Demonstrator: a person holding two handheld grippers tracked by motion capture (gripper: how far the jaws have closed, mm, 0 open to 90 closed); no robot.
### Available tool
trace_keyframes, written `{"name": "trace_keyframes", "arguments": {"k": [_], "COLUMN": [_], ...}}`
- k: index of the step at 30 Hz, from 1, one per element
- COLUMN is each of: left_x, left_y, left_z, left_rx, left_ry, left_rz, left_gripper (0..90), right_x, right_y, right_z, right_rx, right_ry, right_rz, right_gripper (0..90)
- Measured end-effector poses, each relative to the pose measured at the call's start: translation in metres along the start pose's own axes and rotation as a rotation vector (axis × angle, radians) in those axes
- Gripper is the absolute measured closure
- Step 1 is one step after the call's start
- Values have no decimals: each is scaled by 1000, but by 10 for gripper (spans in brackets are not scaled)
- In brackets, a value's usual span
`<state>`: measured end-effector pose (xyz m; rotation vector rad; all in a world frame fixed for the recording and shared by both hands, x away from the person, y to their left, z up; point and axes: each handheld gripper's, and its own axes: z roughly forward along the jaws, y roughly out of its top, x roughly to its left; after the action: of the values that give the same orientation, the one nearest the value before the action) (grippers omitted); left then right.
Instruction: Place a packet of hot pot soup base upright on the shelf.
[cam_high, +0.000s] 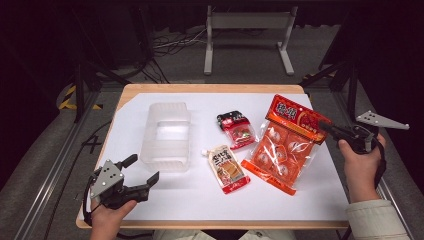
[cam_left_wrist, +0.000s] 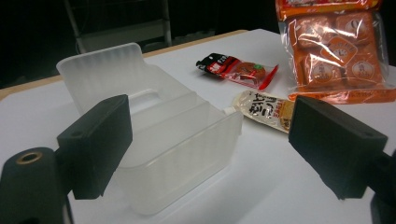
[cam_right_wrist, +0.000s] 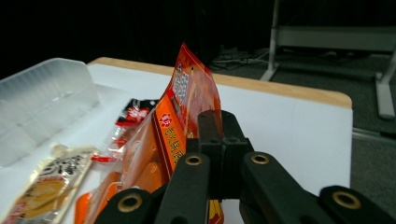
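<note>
Since right gripper (cam_high: 325, 126) w/ jaws pinched on orange snack bag's (cam_high: 285, 150) far-right corner only, bag may swing, slip out; left gripper (cam_high: 141, 170) spread, empty, near clear bin (cam_high: 166, 135).

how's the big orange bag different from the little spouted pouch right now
The big orange bag is pinched at its top corner by the shut right gripper; the spouted pouch lies untouched, flat on the white table. The bag's held end tilts up off the surface in the right gripper view, while the pouch stays level. The bag is clearly larger and see-through, showing round packets; the pouch is opaque beige with a red base. Both are sealed food packs.
</note>
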<state>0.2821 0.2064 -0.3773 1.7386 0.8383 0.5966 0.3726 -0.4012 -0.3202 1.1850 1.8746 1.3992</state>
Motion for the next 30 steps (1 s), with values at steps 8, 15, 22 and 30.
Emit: {"name": "trace_keyframes", "arguments": {"k": [8,15,22,30], "left_x": [-5,-11,-18,-30], "left_y": [10,6,2,6], "left_z": [0,15,24,32], "left_rx": [-3,33,-72,-56], "left_ry": [-22,-97,-120,-207], "left_rz": [-34,-22,28,53], "left_gripper": [216,230,191,118], "right_x": [25,48,64,75], "right_y": [18,32,41,48], "right_z": [-12,-23,-30,-36], "right_rx": [-46,-94,-137,-157], "right_ry": [63,125,212,252], "right_rz": [-43,-100,-153,-181], "right_gripper": [900,900,900,900]}}
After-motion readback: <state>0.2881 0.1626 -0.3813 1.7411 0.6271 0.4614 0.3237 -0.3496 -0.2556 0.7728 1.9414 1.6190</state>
